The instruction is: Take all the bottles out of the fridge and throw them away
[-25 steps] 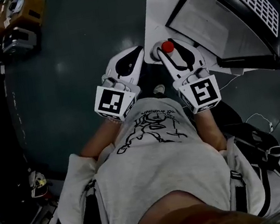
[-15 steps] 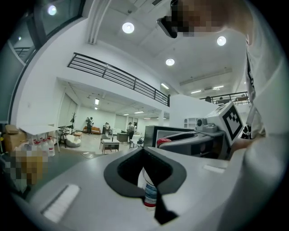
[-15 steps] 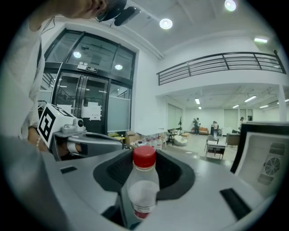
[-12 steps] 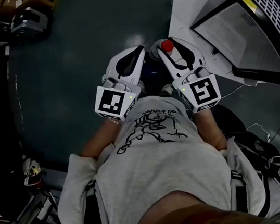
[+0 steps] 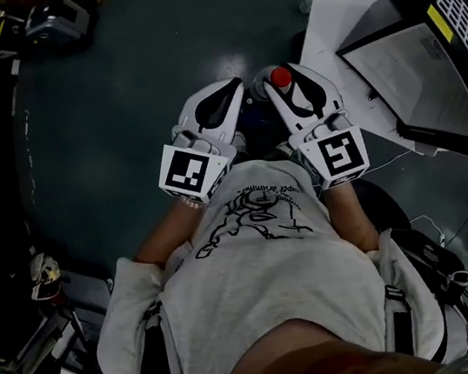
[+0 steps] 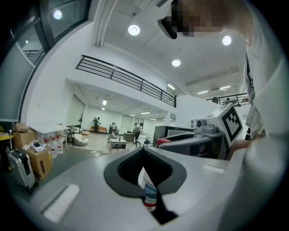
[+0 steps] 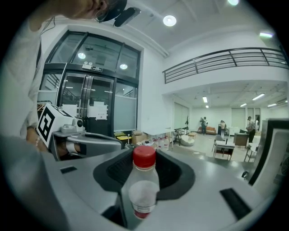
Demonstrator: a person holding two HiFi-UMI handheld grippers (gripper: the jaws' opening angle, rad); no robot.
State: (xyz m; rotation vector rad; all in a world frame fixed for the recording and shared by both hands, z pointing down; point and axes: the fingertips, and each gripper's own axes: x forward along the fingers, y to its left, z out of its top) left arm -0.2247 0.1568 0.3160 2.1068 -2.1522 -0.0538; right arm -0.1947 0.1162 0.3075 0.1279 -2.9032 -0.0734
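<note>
Two bottles in hand, no bin in sight.
The right gripper was clamped on the red-capped bottle, cap up. The left gripper was squeezed shut on a blue-labelled bottle, low between its jaws. Best play, I'd say: hold both squeezes firm and carry level until a bin shows. Both grippers sat side by side, near the chest, pointing out over the floor.
</note>
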